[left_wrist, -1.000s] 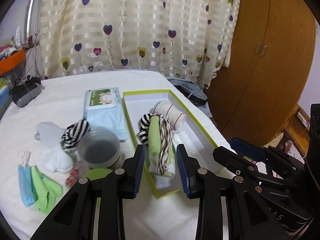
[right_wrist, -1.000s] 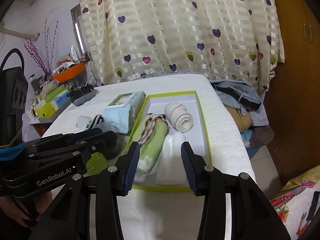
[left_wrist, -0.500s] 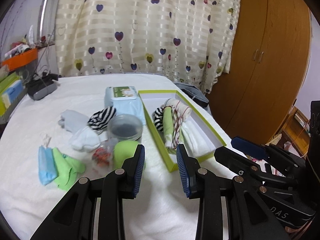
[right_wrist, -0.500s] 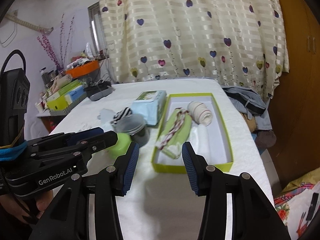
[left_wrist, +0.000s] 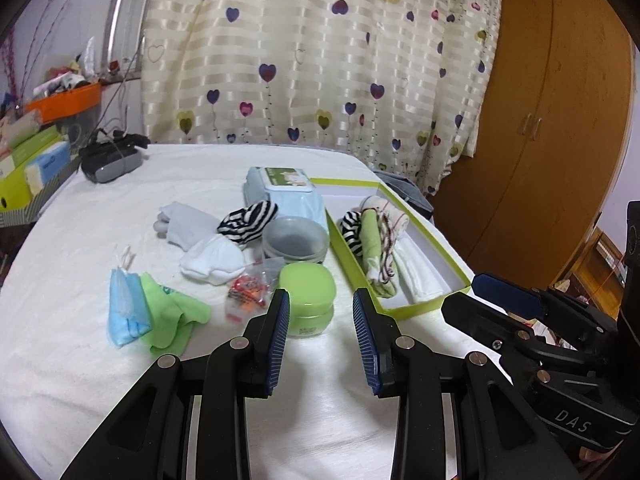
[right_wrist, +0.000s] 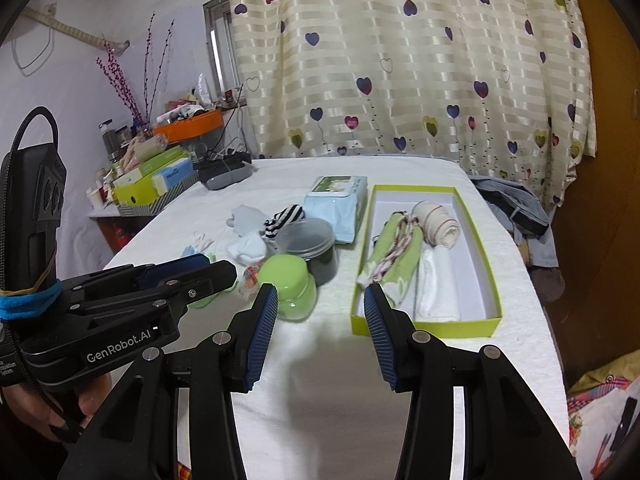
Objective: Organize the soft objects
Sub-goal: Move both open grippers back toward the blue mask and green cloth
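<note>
Jaws on both grippers are spread wide with nothing between them. The left gripper [left_wrist: 322, 336] hangs over the white tabletop [left_wrist: 80, 220] just short of a green jar [left_wrist: 307, 298], and the right gripper [right_wrist: 320, 334] sits beside it, lined up with the near end of the green-edged box [right_wrist: 492, 280].

Inside the box there's a green rolled cloth [right_wrist: 394, 258] with a red and white cord on top, a folded white cloth [right_wrist: 438, 280] right next to it, and a cream roll with red stripes [right_wrist: 436, 220] at the far end. From the left camera you can also see a black-and-white striped sock [left_wrist: 350, 228] tucked against the box's left wall.

Loose on the tabletop: another striped sock [left_wrist: 248, 220], white socks [left_wrist: 214, 262], a pale blue sock [left_wrist: 182, 222], a green cloth [left_wrist: 172, 316] touching a light blue one [left_wrist: 124, 308], a small red and white packet [left_wrist: 246, 296], a clear tub with a dark inside [left_wrist: 295, 240] and a pack of wipes [left_wrist: 286, 192].
</note>
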Demonstrator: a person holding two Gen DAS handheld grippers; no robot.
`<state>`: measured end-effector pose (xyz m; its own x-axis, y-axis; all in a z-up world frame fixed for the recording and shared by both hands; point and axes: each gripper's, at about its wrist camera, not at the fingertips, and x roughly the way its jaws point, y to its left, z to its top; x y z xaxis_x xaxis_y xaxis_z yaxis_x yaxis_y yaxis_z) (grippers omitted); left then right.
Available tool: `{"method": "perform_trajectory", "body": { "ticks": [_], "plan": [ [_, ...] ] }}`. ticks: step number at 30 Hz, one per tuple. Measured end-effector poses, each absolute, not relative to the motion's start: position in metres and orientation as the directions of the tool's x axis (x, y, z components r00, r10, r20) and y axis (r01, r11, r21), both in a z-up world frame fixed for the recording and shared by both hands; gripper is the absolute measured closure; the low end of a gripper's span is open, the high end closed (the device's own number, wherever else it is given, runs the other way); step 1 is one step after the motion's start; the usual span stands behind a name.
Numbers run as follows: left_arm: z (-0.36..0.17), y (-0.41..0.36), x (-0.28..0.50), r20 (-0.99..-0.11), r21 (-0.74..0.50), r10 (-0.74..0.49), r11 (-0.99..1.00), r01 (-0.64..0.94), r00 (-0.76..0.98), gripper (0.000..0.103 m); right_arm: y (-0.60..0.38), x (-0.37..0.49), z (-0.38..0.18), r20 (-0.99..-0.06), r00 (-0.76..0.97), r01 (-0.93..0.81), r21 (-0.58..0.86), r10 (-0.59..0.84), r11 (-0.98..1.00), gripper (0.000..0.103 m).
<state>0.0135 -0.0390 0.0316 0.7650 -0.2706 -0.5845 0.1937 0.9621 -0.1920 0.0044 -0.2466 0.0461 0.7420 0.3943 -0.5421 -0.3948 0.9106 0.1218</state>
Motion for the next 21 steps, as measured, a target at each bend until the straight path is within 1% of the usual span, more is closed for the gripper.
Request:
{"method": "perform_trajectory", "body": {
  "ticks": [15, 19, 21],
  "plan": [
    [0.023, 0.006, 0.018, -0.593, -0.213, -0.209, 0.972, 0.099, 0.777, 0.072, -0.218, 0.01, 0.046, -0.538, 0.709, -0.458, 0.14, 0.455, 0.878, 0.057],
    [0.02, 0.021, 0.02, -0.599, -0.214, -0.18, 0.975, 0.061, 0.78, 0.068, -0.208, 0.01, 0.047, -0.532, 0.698, -0.485, 0.141, 0.479, 0.863, 0.057],
    [0.017, 0.029, 0.021, -0.603, -0.218, -0.17, 0.975, 0.045, 0.779, 0.068, -0.204, 0.011, 0.046, -0.534, 0.691, -0.495, 0.142, 0.487, 0.857, 0.057]
  ]
}}
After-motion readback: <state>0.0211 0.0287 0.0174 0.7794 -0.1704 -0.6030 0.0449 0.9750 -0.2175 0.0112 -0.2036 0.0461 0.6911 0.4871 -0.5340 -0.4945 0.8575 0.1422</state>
